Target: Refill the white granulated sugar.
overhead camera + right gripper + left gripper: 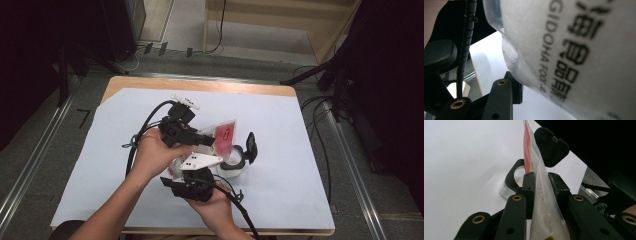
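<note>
We see left gripper [541, 182] clamped on clear pouch [220, 132], held above open-lidded container [235, 162] on tabletop [280, 125]; right gripper [197, 167] against pouch, grip unclear.

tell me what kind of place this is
Probably a lab or studio set up for recording, not a home. A small wooden table covered with white paper stands on grey floor, with dark stands and loose cables around it.
</note>
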